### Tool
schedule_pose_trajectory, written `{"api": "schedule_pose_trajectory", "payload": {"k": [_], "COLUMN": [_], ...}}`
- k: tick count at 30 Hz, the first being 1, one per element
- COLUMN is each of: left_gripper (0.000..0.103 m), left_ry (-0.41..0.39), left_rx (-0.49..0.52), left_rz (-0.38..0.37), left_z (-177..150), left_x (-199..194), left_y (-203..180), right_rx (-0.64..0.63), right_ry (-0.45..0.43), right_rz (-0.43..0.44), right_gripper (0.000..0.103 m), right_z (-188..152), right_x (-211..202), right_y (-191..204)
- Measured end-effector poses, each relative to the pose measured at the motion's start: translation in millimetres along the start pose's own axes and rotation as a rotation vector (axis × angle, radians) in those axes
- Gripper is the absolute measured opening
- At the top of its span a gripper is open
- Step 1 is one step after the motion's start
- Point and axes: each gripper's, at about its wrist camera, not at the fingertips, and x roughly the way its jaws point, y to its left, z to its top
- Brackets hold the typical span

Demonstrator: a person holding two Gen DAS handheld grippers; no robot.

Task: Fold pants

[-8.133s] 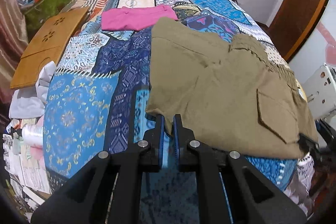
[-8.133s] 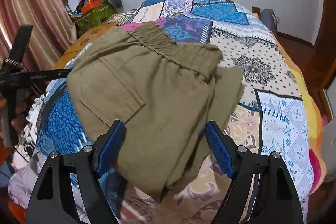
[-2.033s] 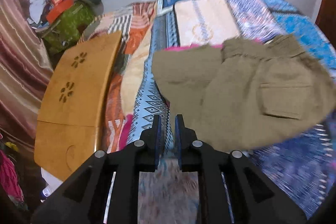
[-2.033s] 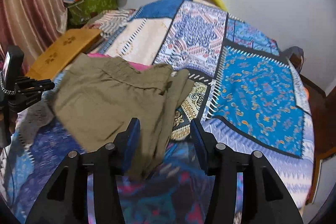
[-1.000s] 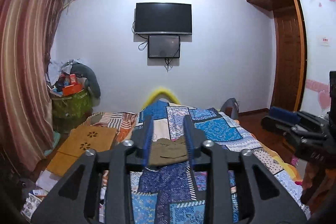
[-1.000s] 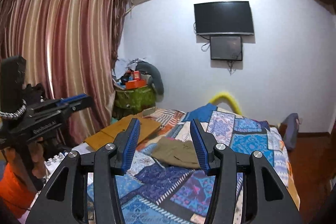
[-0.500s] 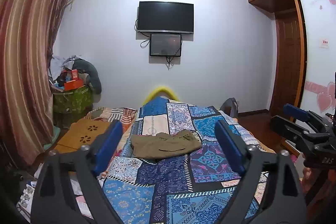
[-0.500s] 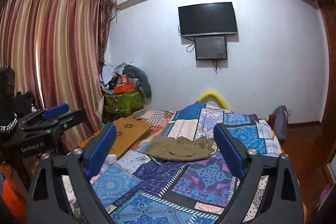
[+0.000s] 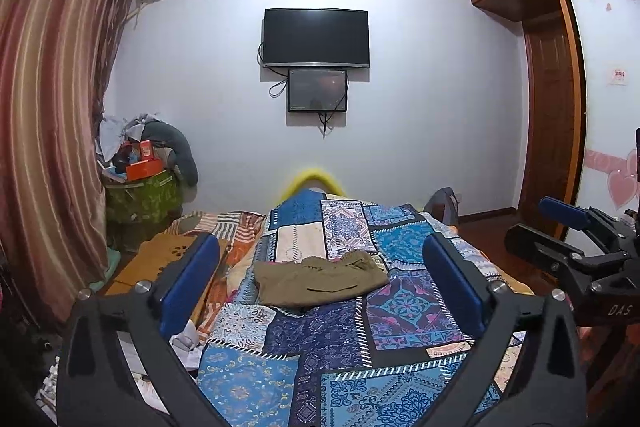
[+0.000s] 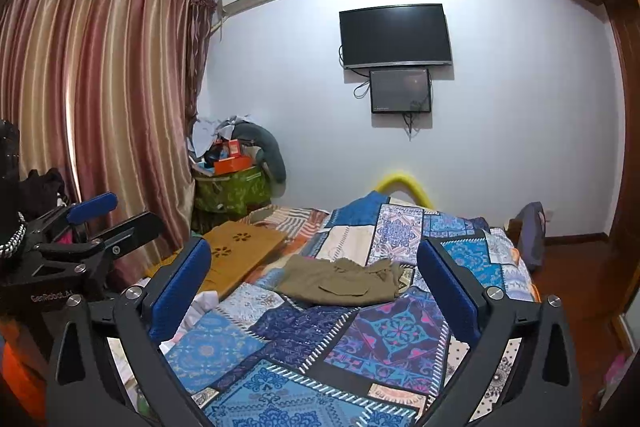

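The folded olive-green pants (image 9: 320, 281) lie on the far half of the bed with the blue patchwork cover (image 9: 320, 359); they also show in the right wrist view (image 10: 344, 281). My left gripper (image 9: 320, 287) is open wide and empty, held well back from the pants and above the bed's near end. My right gripper (image 10: 314, 291) is open wide and empty, also far back from the pants. Each gripper shows at the edge of the other's view.
A wooden lap table (image 10: 236, 247) leans at the bed's left side. A green bin piled with boxes (image 9: 140, 187) stands by the striped curtain (image 9: 44, 147). A TV (image 9: 316, 37) hangs on the far wall. A wardrobe and door (image 9: 552, 131) are at right.
Both grippers let go of the pants, pulled far back from the bed and rose. Their jaws have opened wide and stayed so over the last half second.
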Motion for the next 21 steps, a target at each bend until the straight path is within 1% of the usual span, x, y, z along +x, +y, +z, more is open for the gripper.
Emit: {"api": "schedule_pose_trajectory", "payload": {"k": [21], "left_gripper": [0.103], "left_ry": [0.027], "left_rx": [-0.002], "left_rz": [-0.004], "left_z": [-1], "left_x": [11], "left_y": [-1], "right_rx": [0.024], "right_ry": [0.004], "right_rz": [-0.010], "right_gripper": [0.102], "right_z": [1], "right_x": [-5], "right_y": [-4]}}
